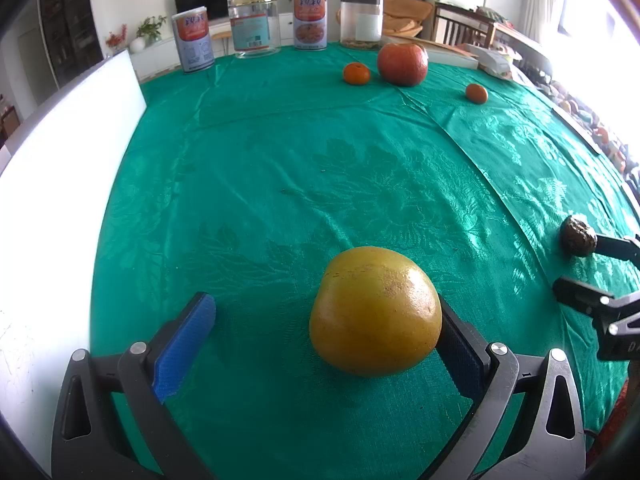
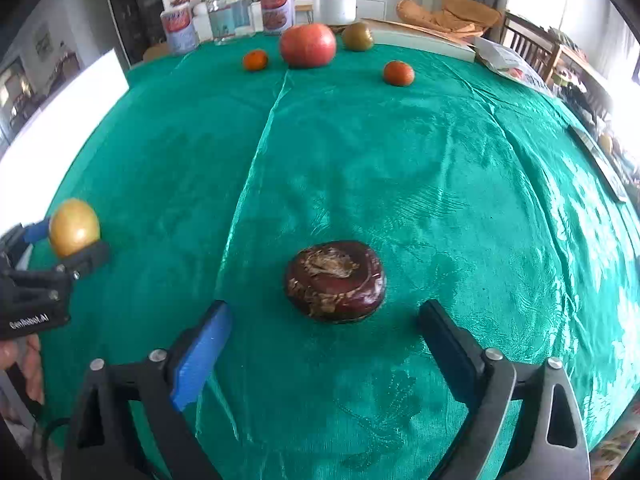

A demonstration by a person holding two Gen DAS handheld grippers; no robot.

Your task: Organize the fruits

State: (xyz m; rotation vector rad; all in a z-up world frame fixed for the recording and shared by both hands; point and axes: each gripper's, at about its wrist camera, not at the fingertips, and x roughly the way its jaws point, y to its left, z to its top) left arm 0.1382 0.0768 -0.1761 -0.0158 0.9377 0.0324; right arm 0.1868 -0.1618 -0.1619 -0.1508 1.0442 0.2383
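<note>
Table's far edge: clear jar (image 1: pixel 361 21) holds brownish bits at bottom.

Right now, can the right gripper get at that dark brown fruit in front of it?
Probably yes. The right gripper is open, the dark brown fruit lies just beyond its fingertips on bare green tablecloth, and nothing stands between them.

Daylight from the right blows out edges; fisheye bending, sheen on tablecloth (image 2: pixel 400 184).
</note>
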